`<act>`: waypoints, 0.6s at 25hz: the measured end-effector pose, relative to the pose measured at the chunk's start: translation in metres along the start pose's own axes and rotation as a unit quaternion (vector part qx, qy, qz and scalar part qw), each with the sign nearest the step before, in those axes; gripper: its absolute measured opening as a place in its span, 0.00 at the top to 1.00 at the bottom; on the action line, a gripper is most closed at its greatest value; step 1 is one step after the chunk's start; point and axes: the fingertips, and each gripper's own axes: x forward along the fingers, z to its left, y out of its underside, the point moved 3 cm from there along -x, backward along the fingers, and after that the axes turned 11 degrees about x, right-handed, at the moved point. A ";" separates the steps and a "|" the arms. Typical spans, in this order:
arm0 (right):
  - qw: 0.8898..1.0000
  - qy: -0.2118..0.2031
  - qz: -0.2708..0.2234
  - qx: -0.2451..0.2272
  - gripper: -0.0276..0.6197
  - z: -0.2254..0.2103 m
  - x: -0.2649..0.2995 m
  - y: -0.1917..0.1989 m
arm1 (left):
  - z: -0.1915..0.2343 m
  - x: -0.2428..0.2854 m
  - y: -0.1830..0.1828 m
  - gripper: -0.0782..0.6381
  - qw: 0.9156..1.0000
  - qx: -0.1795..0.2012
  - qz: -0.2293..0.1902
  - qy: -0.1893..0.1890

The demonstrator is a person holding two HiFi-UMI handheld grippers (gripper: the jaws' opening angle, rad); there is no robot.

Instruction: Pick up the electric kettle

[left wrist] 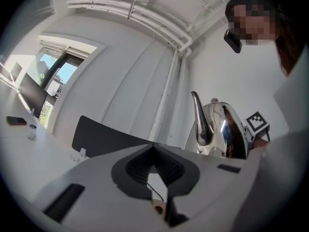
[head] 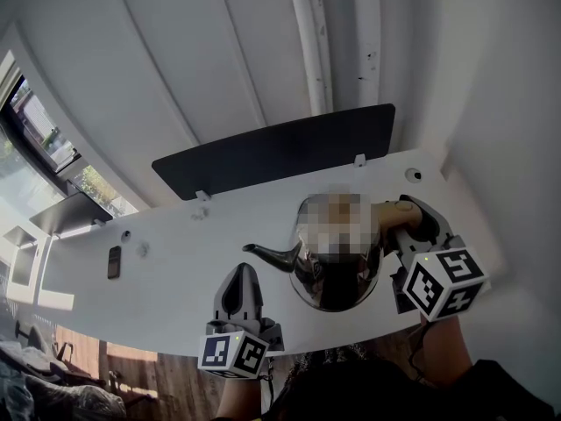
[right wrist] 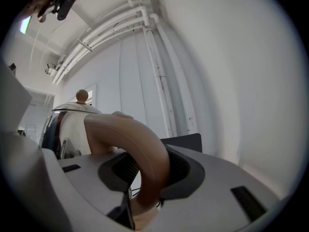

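Observation:
A shiny steel kettle (head: 337, 281) is above the white table (head: 175, 274), spout (head: 267, 254) pointing left and its tan curved handle (head: 399, 209) to the right. My right gripper (head: 412, 228) is shut on that handle. In the right gripper view the handle (right wrist: 140, 144) runs between the dark pads of the right gripper (right wrist: 145, 166), with the kettle body (right wrist: 63, 129) behind. My left gripper (head: 238, 277) sits just left of the spout, shut and empty. From the left gripper (left wrist: 154, 146) the kettle (left wrist: 224, 129) stands to the right. Whether the kettle rests on the table is hidden.
A black divider panel (head: 272, 152) runs along the table's far edge against the white wall. A small dark phone (head: 114, 261) lies far left, with a monitor (head: 74, 210) beyond it. White pipes (head: 311, 42) climb the wall. The table's near edge is at my grippers.

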 end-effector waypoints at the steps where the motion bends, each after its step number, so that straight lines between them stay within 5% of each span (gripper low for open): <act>1: 1.000 -0.002 -0.001 -0.002 0.75 0.001 -0.004 0.000 | -0.002 -0.004 0.000 0.89 1.000 0.001 -0.001 -0.002; 7: 1.000 -0.013 -0.002 -0.004 0.75 0.019 -0.065 0.020 | -0.021 -0.071 0.005 0.89 1.000 0.005 -0.006 -0.020; 15: 1.000 -0.020 0.008 -0.007 0.75 0.018 -0.061 0.022 | -0.022 -0.070 0.006 0.89 0.999 0.003 0.001 -0.032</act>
